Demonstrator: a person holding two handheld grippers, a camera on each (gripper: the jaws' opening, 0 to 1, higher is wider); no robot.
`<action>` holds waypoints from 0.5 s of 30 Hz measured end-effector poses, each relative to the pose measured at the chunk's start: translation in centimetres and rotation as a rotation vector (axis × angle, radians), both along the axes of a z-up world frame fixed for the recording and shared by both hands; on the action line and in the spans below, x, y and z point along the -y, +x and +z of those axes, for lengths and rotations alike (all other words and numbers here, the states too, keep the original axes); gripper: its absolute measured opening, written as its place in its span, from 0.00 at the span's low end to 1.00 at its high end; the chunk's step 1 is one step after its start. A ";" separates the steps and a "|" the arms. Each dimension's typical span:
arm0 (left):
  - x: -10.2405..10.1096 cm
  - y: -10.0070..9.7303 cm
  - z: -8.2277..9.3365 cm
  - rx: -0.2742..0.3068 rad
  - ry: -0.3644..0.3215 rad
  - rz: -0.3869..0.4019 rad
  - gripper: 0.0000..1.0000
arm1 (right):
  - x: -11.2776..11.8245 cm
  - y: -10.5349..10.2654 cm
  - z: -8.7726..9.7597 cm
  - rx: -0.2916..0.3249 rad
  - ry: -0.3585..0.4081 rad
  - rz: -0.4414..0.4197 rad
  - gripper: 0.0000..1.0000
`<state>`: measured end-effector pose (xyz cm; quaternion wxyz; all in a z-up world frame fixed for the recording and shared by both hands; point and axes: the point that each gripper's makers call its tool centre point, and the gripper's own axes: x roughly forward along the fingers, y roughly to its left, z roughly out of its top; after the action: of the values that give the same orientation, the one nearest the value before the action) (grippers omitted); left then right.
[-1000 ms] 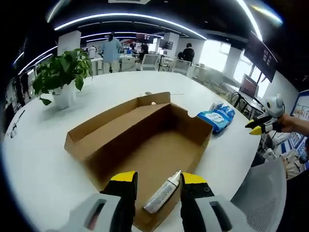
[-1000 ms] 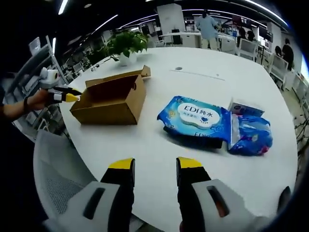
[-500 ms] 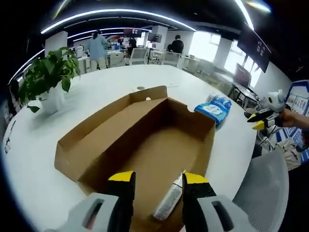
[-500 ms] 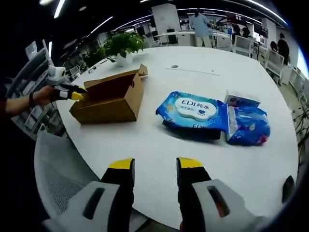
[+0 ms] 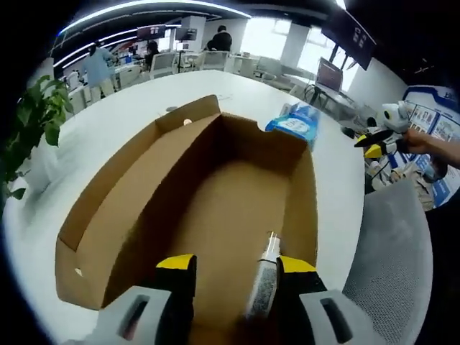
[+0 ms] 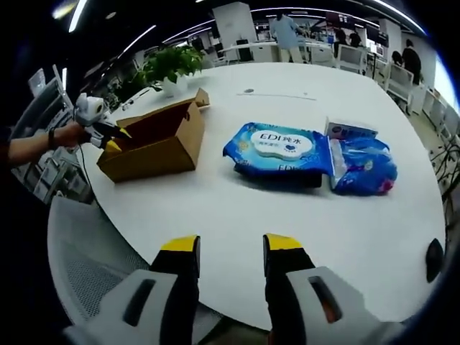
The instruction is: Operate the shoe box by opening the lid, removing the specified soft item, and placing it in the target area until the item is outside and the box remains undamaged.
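Inside open shoe box [image 5: 144,180], tube [image 5: 264,280] lying lengthwise, cap far end

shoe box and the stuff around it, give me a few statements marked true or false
1. The shoe box is open, with no lid over it. True.
2. The box holds a folded towel. False: a slim tube lies on its floor, near the left gripper.
3. The left gripper is shut on the tube. False: its jaws stand apart, with the tube between them.
4. The blue wipes pack lies on the table outside the box. True.
5. The right gripper holds the wipes pack. False: it is open over bare table, apart from the pack.
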<state>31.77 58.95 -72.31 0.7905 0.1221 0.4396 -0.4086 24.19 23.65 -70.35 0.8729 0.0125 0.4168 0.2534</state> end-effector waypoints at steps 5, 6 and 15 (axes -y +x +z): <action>0.8 -0.4 -0.8 -0.029 0.006 -0.068 0.49 | 0.2 -0.5 -0.3 -0.010 -0.006 -0.007 0.33; 0.9 -0.5 -0.9 -0.040 0.004 -0.076 0.49 | 0.4 -0.6 -0.3 -0.012 -0.008 -0.012 0.33; 1.2 -1.2 -2.8 -0.116 0.009 -0.142 0.51 | 1.0 -0.4 0.2 -0.006 -0.019 -0.032 0.33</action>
<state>30.56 57.72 -75.07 0.7322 0.1323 0.4768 -0.4680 23.79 22.64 -70.11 0.8755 0.0115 0.4217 0.2354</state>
